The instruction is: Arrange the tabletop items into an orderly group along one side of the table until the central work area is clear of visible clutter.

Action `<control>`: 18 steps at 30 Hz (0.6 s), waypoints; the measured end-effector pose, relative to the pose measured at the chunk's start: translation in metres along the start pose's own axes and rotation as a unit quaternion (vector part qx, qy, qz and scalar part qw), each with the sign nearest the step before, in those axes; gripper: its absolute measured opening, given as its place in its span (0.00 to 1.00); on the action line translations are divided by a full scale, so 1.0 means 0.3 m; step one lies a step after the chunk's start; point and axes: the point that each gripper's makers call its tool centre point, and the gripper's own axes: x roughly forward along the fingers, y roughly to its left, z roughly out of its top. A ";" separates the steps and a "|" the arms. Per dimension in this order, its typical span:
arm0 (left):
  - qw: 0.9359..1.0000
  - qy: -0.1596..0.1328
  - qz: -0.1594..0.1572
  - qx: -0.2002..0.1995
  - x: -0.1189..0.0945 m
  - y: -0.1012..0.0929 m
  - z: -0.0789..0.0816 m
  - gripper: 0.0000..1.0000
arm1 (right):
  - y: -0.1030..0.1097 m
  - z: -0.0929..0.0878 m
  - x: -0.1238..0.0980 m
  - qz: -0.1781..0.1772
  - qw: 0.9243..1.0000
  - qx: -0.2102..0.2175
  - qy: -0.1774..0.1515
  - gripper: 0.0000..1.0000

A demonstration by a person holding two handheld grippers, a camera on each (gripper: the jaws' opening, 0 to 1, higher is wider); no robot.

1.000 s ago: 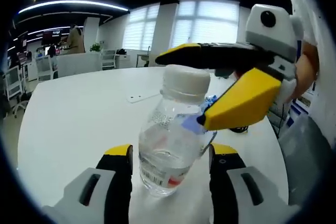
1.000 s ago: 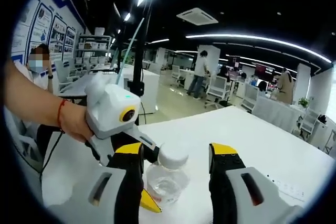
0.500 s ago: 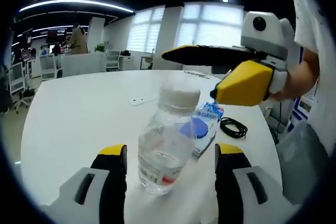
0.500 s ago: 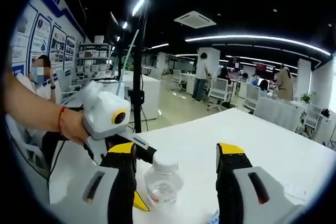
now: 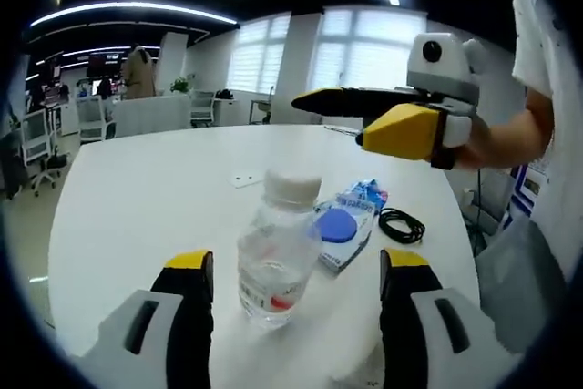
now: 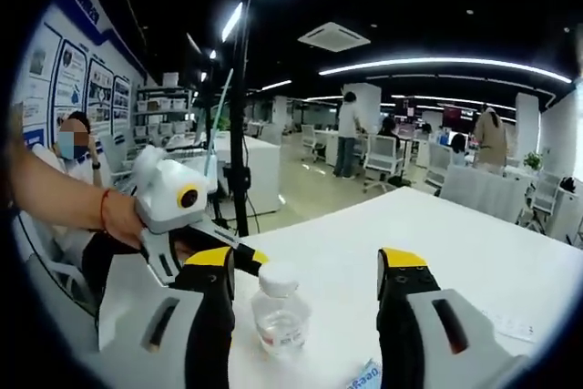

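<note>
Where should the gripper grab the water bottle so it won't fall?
Probably around the bottle's clear round middle, below the white cap, coming in level from the side. It stands upright, centred between the left gripper's open jaws, so they could close straight on it.

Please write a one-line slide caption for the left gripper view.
Open left gripper faces an upright clear plastic bottle on the white table.

Upright clear bottle (image 5: 276,257) beside blue packet (image 5: 349,221), black cable (image 5: 401,224).
</note>
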 end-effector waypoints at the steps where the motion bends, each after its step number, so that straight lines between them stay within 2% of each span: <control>1: 1.000 0.000 0.002 -0.001 -0.009 -0.002 0.002 0.76 | 0.000 0.001 -0.005 0.002 1.000 0.002 0.000 0.63; 9: 1.000 -0.007 0.017 -0.009 -0.076 -0.014 0.018 0.79 | -0.002 -0.015 -0.055 0.018 1.000 0.015 0.016 0.63; 18: 1.000 -0.005 0.028 -0.007 -0.143 -0.041 0.016 0.80 | 0.015 -0.069 -0.093 0.044 0.998 0.022 0.047 0.64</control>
